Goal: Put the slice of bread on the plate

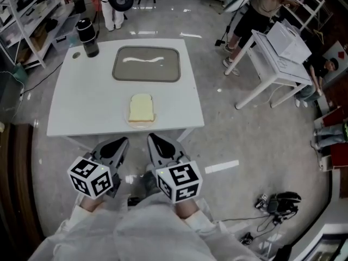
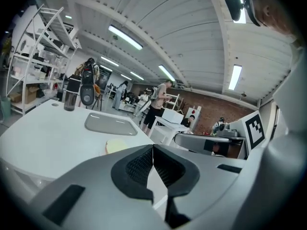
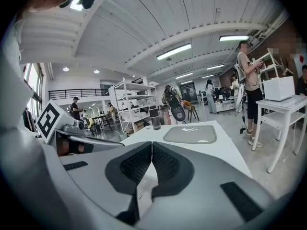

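- The slice of bread (image 1: 141,107) is lying flat near the front edge of the white table (image 1: 81,102), just in front of the grey tray (image 1: 146,64).
- A pale rim is showing under the slice's near edge. It is probably the plate (image 1: 142,125), though white on white is making it hard to be sure.
- If that is the plate, the task is looking finished, with the bread already sitting on it and nothing left to carry.
- The left tool (image 1: 117,145) is hovering off the table's near edge, close to the person's body. Its jaws are pressing together with nothing between them.
- The right tool (image 1: 157,145) is hanging just beside it, jaws likewise closed and empty.
- The head view is giving the whole layout from above: bread, tray, and a dark flask (image 1: 88,37) standing at the far left corner.
- The left gripper view is catching only a yellowish edge of the bread (image 2: 117,146) above the jaws, low across the tabletop.
- The right gripper view is showing the tray (image 3: 190,134) and the flask (image 3: 155,119), but its own jaws are blocking the bread and plate.
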{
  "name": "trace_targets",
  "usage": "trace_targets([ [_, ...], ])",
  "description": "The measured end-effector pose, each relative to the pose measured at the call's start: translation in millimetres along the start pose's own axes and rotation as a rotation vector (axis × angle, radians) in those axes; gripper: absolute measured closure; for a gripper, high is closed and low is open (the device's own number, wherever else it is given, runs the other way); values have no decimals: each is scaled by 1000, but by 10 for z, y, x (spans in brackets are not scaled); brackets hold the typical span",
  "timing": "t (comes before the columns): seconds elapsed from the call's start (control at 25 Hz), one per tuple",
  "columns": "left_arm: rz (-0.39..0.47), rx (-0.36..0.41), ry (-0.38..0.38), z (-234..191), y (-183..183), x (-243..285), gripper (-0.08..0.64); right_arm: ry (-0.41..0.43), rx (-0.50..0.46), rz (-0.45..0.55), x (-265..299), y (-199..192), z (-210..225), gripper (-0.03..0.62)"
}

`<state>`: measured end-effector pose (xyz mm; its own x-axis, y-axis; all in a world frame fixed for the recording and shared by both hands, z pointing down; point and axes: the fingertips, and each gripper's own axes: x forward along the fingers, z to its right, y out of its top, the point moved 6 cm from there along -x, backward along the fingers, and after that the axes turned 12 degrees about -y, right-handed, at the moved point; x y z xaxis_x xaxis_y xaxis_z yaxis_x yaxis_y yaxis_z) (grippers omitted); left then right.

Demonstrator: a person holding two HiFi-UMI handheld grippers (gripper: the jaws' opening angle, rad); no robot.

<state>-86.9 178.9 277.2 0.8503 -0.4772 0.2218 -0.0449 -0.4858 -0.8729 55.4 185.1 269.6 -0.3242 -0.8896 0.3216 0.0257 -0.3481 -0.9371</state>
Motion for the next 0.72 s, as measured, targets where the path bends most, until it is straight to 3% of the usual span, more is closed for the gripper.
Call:
trace_targets([
  [0.32,47,-31,70,-447,280,488,551,14,-13,-6,574,253,589,578],
  [0.72,38,-82,127,-702,286,720,551,51,-6,-64,914,194,806,578],
])
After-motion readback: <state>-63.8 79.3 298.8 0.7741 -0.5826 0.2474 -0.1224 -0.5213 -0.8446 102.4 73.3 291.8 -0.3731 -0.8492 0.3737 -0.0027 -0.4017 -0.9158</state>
